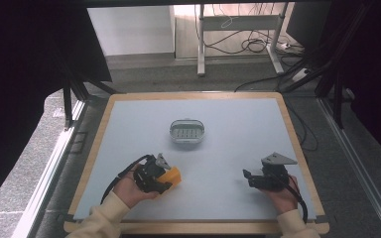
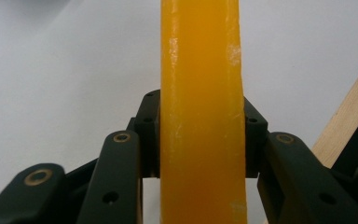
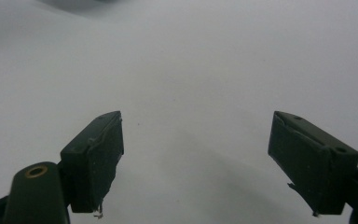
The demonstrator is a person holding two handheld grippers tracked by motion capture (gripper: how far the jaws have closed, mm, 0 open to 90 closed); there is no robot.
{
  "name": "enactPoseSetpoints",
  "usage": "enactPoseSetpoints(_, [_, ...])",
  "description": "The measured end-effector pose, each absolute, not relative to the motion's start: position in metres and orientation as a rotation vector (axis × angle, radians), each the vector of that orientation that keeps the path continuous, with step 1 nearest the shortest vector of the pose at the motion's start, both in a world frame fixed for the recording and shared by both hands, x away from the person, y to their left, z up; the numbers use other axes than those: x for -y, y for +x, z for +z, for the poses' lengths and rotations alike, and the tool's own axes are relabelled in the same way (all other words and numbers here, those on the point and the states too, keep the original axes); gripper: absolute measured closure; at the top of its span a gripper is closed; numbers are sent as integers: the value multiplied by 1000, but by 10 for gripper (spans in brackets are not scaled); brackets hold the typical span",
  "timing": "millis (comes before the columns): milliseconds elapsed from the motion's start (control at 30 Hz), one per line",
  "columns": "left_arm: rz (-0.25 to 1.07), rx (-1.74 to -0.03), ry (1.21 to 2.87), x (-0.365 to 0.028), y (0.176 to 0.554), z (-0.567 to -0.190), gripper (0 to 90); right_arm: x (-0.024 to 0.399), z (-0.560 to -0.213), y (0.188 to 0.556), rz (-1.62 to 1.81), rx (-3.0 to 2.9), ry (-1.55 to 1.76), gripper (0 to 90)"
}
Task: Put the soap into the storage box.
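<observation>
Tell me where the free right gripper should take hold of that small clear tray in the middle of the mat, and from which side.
Probably from above, across the short width of the clear tray: jaws on its two long straight sides. It sits flat and alone, its ends are rounded, and the right gripper stands open with nothing in it, near the mat's right front.

No legible text, labels, brands, numbers or signs anywhere. Orange block [image 2: 200,112], small clear container [image 1: 187,131] and pale counter [image 1: 238,148] surface all unmarked; container contents too small to read.
</observation>
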State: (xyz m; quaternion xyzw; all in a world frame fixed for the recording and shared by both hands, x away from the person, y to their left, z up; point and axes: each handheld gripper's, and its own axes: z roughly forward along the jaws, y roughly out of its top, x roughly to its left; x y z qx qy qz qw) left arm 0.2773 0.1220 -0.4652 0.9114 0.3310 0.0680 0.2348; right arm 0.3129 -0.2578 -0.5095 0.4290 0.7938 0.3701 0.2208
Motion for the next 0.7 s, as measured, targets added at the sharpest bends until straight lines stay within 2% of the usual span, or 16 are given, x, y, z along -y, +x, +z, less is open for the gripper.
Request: enactPoseSetpoints(700, [245,-862,2440,-137,293,-451,616,257,-509,312,1013,-2194,1158,181])
